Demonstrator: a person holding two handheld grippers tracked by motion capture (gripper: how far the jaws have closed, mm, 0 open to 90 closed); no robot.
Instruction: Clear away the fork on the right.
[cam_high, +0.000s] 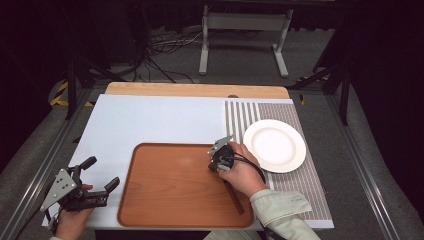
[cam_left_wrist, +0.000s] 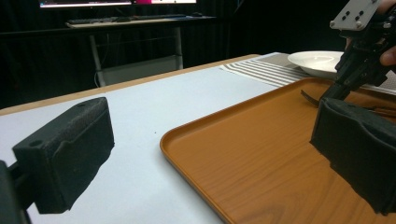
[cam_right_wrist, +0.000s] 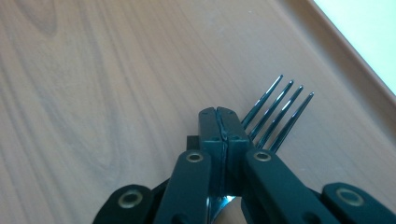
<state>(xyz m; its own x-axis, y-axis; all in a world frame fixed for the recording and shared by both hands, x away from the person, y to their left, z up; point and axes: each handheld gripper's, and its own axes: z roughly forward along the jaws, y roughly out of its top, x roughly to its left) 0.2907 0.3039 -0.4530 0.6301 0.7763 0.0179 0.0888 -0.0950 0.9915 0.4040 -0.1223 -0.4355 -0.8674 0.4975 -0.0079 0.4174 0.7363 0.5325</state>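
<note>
The right gripper is clenched on a fork near its neck, low over the right side of the wooden tray, so the pick-up looks made or nearly so; carrying the fork anywhere, perhaps toward the white plate on the striped mat (only a guess), is not yet done. The fork's long axis runs roughly from the near tray edge toward the far side, tines pointing away from the person. The left gripper rests released, jaws wide apart, beside the tray's left rim on the table.
</note>
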